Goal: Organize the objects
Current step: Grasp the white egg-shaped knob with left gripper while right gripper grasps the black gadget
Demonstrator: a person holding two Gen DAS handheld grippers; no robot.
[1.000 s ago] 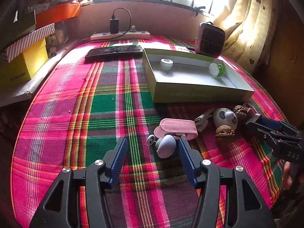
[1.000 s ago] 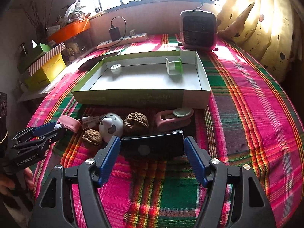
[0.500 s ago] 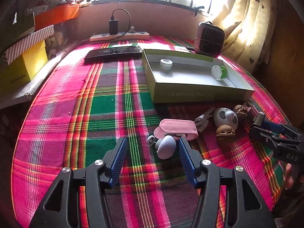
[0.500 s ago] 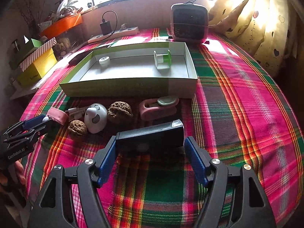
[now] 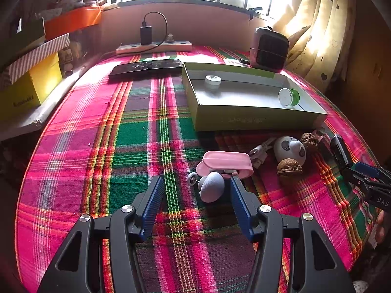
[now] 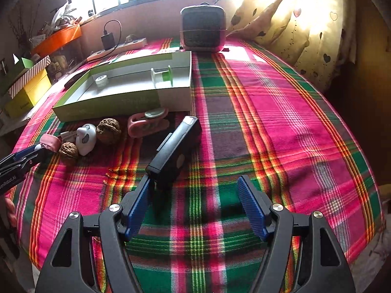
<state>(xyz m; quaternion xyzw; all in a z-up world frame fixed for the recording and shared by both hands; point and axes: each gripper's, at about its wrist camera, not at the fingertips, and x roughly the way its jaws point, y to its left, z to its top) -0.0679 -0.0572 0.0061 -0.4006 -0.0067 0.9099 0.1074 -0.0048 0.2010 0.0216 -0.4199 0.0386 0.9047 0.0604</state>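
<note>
1. The right claw [image 6: 194,205] hangs wide open over the plaid-covered table [image 6: 281,112], holding nothing; its left pad touches, or all but touches, the near end of a black rectangular device [image 6: 177,146], and the other pad stands well clear.

2. The device lies ahead and left of the gap between the right claw's pads. Its long axis runs diagonally, from the near end by the left pad up and away to the right, and its pale-tipped far end points toward the near right corner of the green box [image 6: 122,107].

3. Judged from that slant, the pads do not bracket the device's sides; a shift left and a turn of the wrist look necessary before any grip.

4. The left claw [image 5: 195,201] is partly open and empty, low over the cloth, with a grey egg-shaped gadget [image 5: 212,186] between its pads and a pink case [image 5: 228,162] just beyond. Whether the right pad touches the gadget cannot be told.

5. The right hand is clearly the nearer to the black device; in the left wrist view it lies off at the far right.

6. Two spools already sit inside the green box.
</note>
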